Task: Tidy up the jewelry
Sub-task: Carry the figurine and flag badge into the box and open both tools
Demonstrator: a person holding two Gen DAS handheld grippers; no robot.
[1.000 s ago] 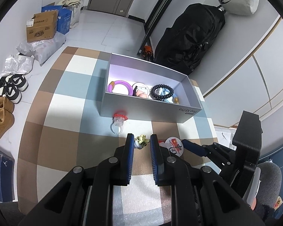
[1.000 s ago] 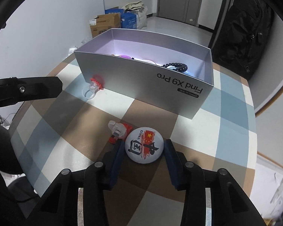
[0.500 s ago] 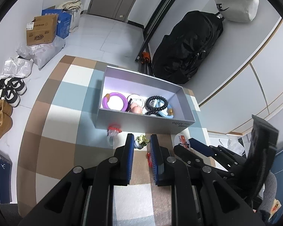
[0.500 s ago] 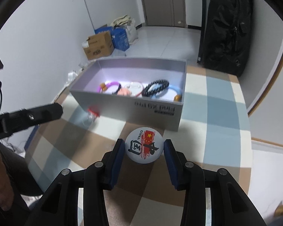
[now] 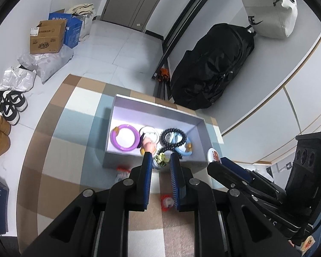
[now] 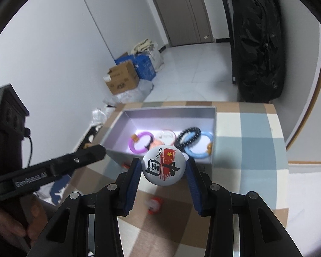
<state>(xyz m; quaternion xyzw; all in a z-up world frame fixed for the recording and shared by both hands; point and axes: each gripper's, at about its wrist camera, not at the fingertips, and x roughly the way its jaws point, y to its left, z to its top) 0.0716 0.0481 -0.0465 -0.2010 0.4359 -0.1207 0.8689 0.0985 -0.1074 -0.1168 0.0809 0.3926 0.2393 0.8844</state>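
My left gripper (image 5: 160, 163) is shut on a small green and yellow charm (image 5: 160, 160), held in the air just over the near wall of the open grey box (image 5: 122, 160). In the box lie a purple bracelet (image 5: 124, 137), a white round piece (image 5: 149, 131), a pink piece (image 5: 149, 146), a black bead bracelet (image 5: 173, 136) and a light blue bracelet (image 5: 184, 150). My right gripper (image 6: 163, 168) is shut on a white round badge (image 6: 163, 166) with a red flag, held above the table in front of the grey box (image 6: 171, 110).
Two small red and clear rings lie on the checked tablecloth, one (image 5: 122, 169) by the box's near wall, one (image 6: 154, 204) under my right gripper. On the floor beyond stand a black bag (image 5: 211, 68), cardboard boxes (image 5: 46, 37) and shoes (image 5: 9, 107).
Both grippers have risen and come nearer the box with their loads. The badge has left the tablecloth, and the red ring beside it stayed behind.
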